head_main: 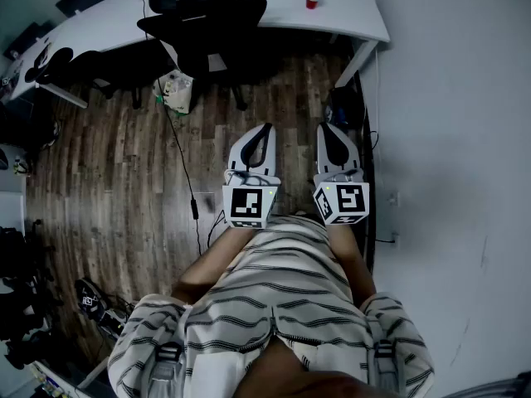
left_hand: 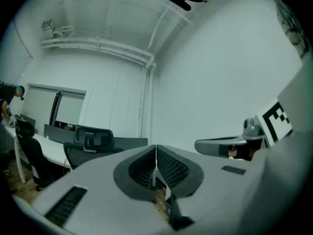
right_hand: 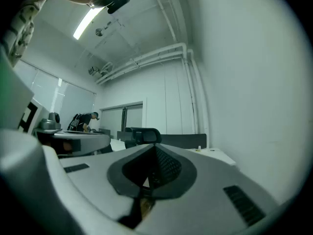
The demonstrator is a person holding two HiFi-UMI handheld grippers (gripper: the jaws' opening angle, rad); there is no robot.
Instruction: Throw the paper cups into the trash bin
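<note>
The left tool (head_main: 263,128) and right tool (head_main: 325,126) are clenched, empty. The small red paper cup (head_main: 312,0) stands well ahead on the white tabletop (head_main: 353,15), nearer the right tool.

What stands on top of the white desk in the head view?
A red cup near the white desk's right end. A black chair covers part of the top; anything there is hidden.

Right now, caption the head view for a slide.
Shut left tool and right tool over wood floor; red cup on white desk.
</note>
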